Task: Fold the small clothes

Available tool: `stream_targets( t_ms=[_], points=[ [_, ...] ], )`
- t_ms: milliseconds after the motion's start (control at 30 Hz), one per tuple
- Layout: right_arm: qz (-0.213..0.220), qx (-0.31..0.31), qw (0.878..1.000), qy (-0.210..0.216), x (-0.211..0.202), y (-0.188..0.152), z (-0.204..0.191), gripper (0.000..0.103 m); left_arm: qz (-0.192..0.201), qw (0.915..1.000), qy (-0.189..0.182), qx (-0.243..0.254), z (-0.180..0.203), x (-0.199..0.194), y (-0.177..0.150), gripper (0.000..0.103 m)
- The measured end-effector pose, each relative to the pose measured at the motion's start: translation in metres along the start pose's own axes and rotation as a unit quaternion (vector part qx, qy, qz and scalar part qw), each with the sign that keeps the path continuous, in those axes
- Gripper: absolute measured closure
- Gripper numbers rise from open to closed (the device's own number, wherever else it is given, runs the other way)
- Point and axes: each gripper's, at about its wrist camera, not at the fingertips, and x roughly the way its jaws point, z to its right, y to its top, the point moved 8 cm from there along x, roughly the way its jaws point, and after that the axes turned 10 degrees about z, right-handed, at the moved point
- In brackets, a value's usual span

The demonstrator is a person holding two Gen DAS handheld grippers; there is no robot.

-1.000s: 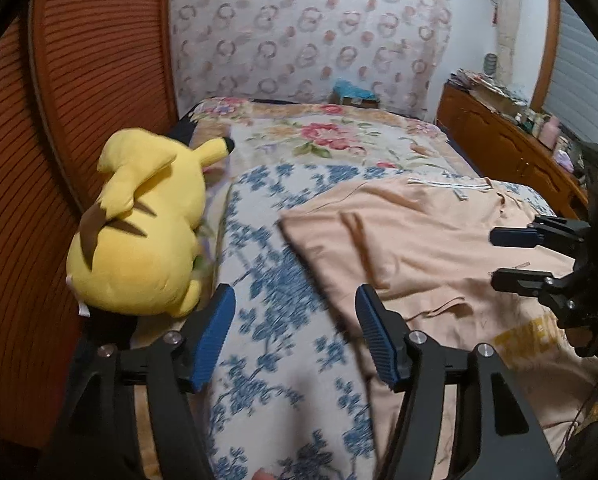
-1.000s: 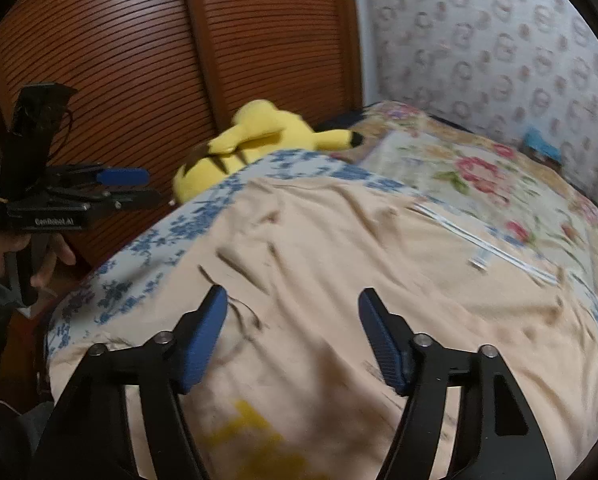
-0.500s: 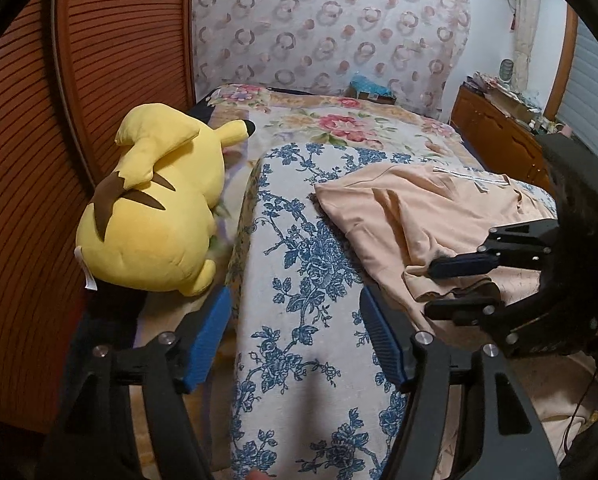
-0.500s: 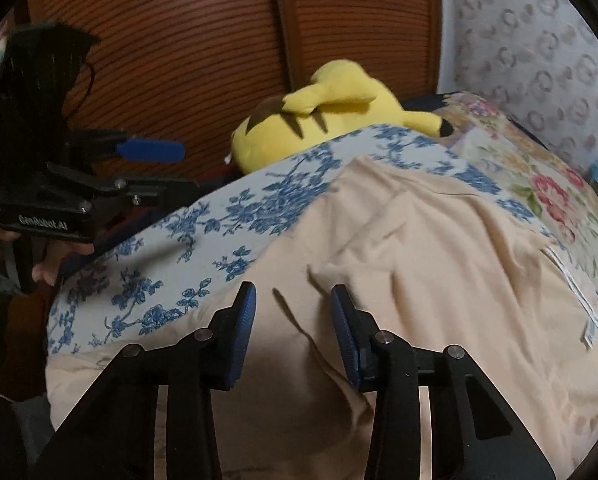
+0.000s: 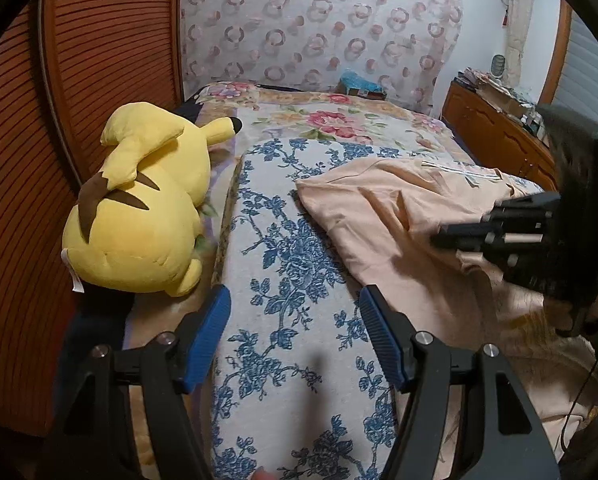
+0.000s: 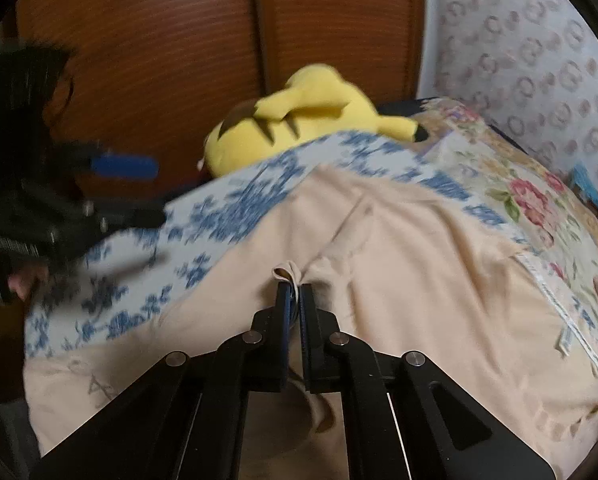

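A peach garment (image 5: 383,216) lies spread over the blue-flowered cover (image 5: 295,320) of a bed. In the right wrist view my right gripper (image 6: 294,294) is shut on a pinched fold of the peach garment (image 6: 399,264), a small tuft of cloth sticking out past the blue pads. In the left wrist view my left gripper (image 5: 295,312) hangs open above the flowered cover, left of the garment's edge, nothing between its fingers. The right gripper (image 5: 455,238) shows there at the right, blurred, on the cloth. The left gripper (image 6: 131,188) appears blurred at the left of the right wrist view.
A yellow plush toy (image 5: 139,208) lies at the bed's left side against a ribbed wooden wardrobe (image 5: 79,80). A rose-patterned blanket (image 5: 331,124) covers the far end. A cluttered wooden cabinet (image 5: 499,128) stands at the right. A person's hand (image 6: 23,284) holds the left gripper.
My right gripper closed from wide open onto a fold of the peach garment, moving left across the cloth. The left gripper stayed open, shifting only slightly.
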Motion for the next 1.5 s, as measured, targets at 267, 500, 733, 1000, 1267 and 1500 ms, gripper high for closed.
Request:
stream_targets(
  t_ms=[267,500,733,1000,1267,1500],
  points=[
    [0.025,0.038,0.998,-0.051,-0.022,0.008,0.042,0.101,0.002,1.0000,-0.008,0.004,0.009,0.002,0.003,0.037],
    [0.020,0.075,0.990,-0.119,-0.035,-0.005,0.079,0.095,0.002,0.9998,-0.018,0.011,0.022,0.005,0.005,0.037],
    [0.041,0.091,0.985,-0.141,-0.080,-0.014,0.091,0.068,-0.001,0.9990,-0.036,0.027,0.042,0.011,0.006,0.037],
    [0.054,0.111,0.975,-0.182,-0.159,-0.049,0.114,0.061,-0.012,0.9955,-0.066,0.067,0.085,0.032,0.012,0.037],
    [0.042,0.178,0.939,-0.290,-0.258,-0.138,0.164,0.061,-0.037,0.9907,-0.083,0.101,0.118,0.056,0.007,0.037],
    [0.023,0.245,0.894,-0.374,-0.336,-0.218,0.207,0.061,-0.052,0.9889,-0.083,0.112,0.132,0.070,0.003,0.037]
  ],
)
